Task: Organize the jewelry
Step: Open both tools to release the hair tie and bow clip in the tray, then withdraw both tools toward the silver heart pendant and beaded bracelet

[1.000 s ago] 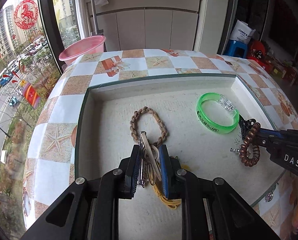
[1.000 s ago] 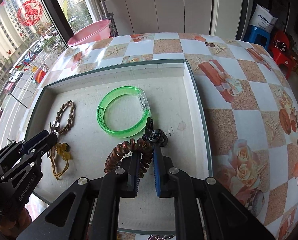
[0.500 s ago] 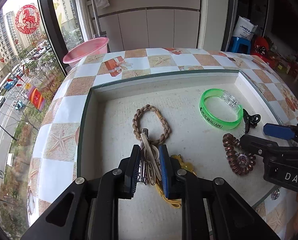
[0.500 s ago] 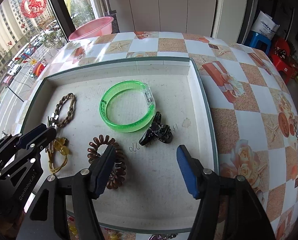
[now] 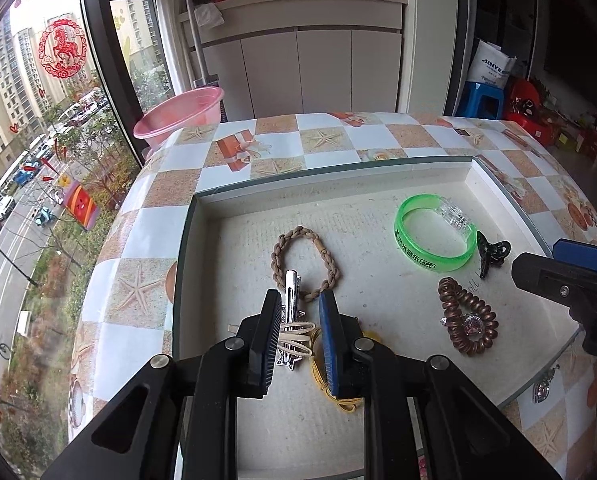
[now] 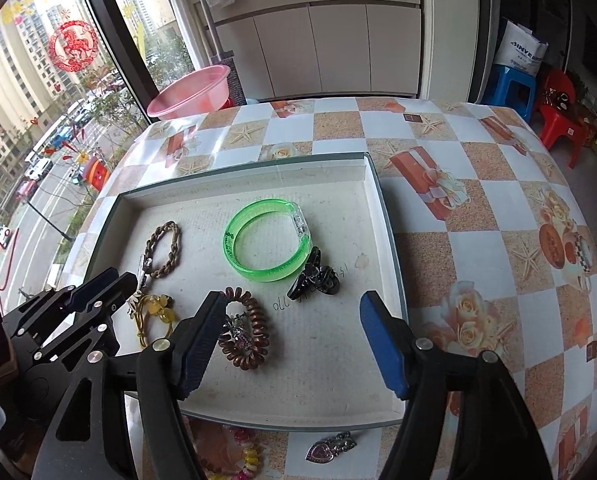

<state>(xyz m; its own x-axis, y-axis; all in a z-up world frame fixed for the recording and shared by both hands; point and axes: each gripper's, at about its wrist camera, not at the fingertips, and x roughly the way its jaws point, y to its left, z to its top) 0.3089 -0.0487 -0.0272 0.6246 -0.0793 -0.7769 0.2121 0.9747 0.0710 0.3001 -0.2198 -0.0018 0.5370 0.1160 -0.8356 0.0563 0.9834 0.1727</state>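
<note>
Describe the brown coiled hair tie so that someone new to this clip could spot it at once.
Start at the shallow white tray on the checkered table. In its near half, just in front of the green bangle and left of the black claw clip, lies the spiral hair tie. It alone is a coppery-brown telephone-cord coil, with a small sparkly charm on it.

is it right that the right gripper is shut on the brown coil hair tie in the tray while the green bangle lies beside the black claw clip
Not quite. The right gripper is open and holds nothing; the brown coil hair tie lies loose in the tray, as the right wrist view shows. The green bangle does lie beside the black claw clip.
</note>
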